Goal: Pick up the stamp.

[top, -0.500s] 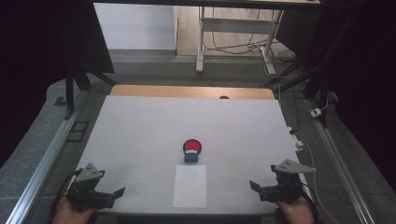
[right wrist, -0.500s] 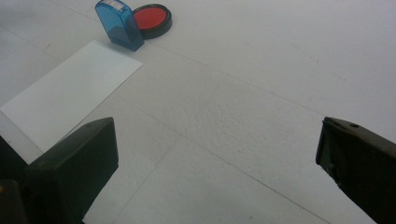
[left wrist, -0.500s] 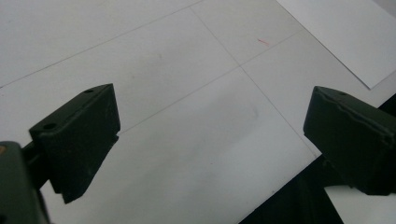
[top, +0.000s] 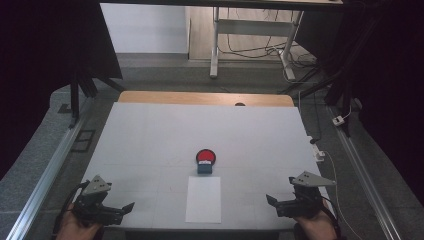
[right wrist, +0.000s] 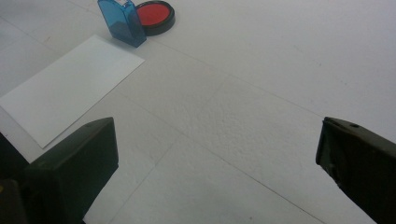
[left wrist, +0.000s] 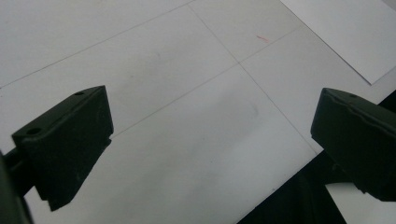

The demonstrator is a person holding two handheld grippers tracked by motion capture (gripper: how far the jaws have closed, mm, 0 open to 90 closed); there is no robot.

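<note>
On the worktop [top: 150,140], near the middle, a blue stamp [top: 204,168] stands just in front of a round red ink pad [top: 205,156]. They look like they touch. A white sheet of paper [top: 203,199] lies just at 6 o'clock from the stamp.

The left gripper [top: 127,207] sits at about 8 o'clock from the stamp, well apart from it. Its jaws are wide open and hold nothing. The right gripper [top: 271,200] sits at about 4 o'clock, also well apart. Its jaws are wide open too, with nothing between them.

Almost nothing has changed since half a second ago. Both grippers are in the same spots near the front edge, and the stamp, pad and paper have not moved. So the work has likely not begun. I think the next move is a reach toward the stamp.
</note>
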